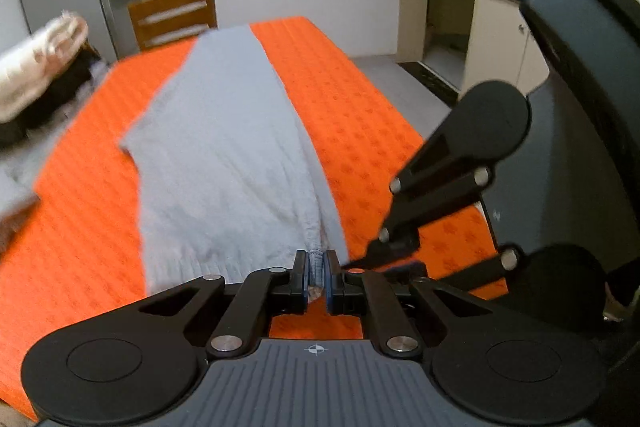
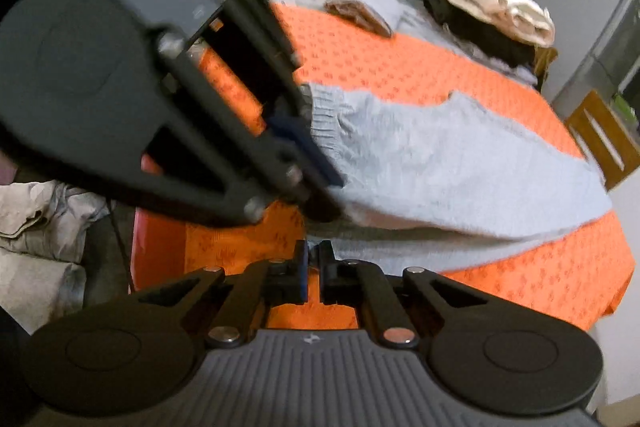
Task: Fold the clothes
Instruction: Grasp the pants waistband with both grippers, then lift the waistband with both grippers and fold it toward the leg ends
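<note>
Left gripper (image 1: 318,269) clenches the grey sweater's (image 1: 224,147) ribbed hem at the orange table's (image 1: 360,99) near edge; right gripper (image 2: 314,263) is clenched, hold unclear. No legible writing.

Left hand-held gripper (image 1: 316,273) pinches grey sweater (image 1: 224,147) — orange cloth (image 1: 360,99) beneath.

- Pale grey knitted garment (image 1: 224,147) lies lengthwise on the orange patterned table cover (image 1: 360,99).
- Left gripper (image 1: 316,267) sits at the garment's near ribbed edge; right gripper (image 2: 314,263) is just beside it.
- Cream folded cloth pile (image 1: 40,67) lies left; wooden slatted chair (image 1: 174,13) stands behind.
</note>
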{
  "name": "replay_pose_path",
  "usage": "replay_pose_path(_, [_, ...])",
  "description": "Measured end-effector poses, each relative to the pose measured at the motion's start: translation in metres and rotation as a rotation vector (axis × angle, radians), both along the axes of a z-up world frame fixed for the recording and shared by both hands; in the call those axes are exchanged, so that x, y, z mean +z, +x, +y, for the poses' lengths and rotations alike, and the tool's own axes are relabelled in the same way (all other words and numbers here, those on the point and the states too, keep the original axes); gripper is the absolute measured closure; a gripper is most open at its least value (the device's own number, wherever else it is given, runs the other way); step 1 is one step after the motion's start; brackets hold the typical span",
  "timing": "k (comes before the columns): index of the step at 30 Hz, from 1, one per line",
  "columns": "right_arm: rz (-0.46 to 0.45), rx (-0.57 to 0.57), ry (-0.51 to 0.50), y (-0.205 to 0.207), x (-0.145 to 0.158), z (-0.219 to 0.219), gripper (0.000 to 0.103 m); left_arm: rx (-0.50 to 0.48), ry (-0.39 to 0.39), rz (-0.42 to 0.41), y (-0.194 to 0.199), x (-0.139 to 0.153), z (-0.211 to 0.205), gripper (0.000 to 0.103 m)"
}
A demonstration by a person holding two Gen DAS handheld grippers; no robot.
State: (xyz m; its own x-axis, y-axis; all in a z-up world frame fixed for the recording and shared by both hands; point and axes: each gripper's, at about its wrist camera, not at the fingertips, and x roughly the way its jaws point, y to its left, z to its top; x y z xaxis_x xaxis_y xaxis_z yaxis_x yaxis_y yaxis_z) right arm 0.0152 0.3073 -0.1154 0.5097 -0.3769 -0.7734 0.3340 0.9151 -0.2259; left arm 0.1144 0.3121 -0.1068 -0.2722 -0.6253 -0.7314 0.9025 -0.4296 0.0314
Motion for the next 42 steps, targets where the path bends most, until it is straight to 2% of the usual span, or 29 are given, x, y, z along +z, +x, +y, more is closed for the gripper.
replay_pose_path(3, [-0.024,-0.02,0.049,-0.009,0.001,-0.001,0.094,0.002,0.017,0.037,0.006,-0.005,0.005,0.089])
replay_pose_path(6, [-0.041,-0.052,0.076,-0.02,0.008,-0.002,0.094,0.012,-0.037,0.091,0.02,0.008,0.019,0.077])
replay_pose_path(7, [-0.044,-0.062,0.072,-0.022,0.011,-0.002,0.092,0.031,-0.063,0.096,0.026,0.012,0.024,0.07])
replay_pose_path(10, [-0.064,-0.096,0.046,-0.027,0.021,-0.004,0.08,0.132,-0.119,0.053,0.046,0.013,0.028,0.065])
replay_pose_path(12, [-0.081,-0.106,0.029,-0.027,0.027,-0.007,0.067,0.201,-0.123,0.015,0.057,0.007,0.026,0.064])
replay_pose_path(15, [-0.085,-0.085,0.014,-0.019,0.03,-0.009,0.054,0.235,-0.122,-0.015,0.066,0.0,0.023,0.061])
replay_pose_path(16, [-0.077,-0.068,0.008,-0.015,0.028,-0.008,0.053,0.236,-0.118,-0.02,0.066,-0.002,0.023,0.059])
replay_pose_path(22, [0.019,0.073,-0.059,0.012,0.009,0.001,0.053,0.228,-0.106,-0.025,0.063,-0.015,0.023,0.05])
replay_pose_path(24, [0.056,0.091,-0.092,0.016,0.004,0.001,0.057,0.234,-0.104,-0.024,0.063,-0.018,0.02,0.05])
replay_pose_path(25, [0.073,0.092,-0.109,0.017,0.002,0.001,0.062,0.24,-0.106,-0.022,0.063,-0.019,0.018,0.05])
replay_pose_path(26, [0.084,0.089,-0.122,0.017,0.001,0.0,0.073,0.245,-0.108,-0.018,0.064,-0.019,0.018,0.05])
replay_pose_path(29, [0.028,0.02,-0.094,0.009,0.012,-0.012,0.078,0.264,-0.114,-0.006,0.063,-0.02,0.013,0.046])
replay_pose_path(34, [-0.088,-0.111,0.037,-0.006,0.026,-0.037,0.078,0.306,-0.129,0.043,0.059,-0.019,0.002,0.046])
replay_pose_path(42, [-0.118,-0.122,0.052,-0.011,0.031,-0.041,0.078,0.412,-0.124,0.161,0.068,-0.016,-0.005,0.046])
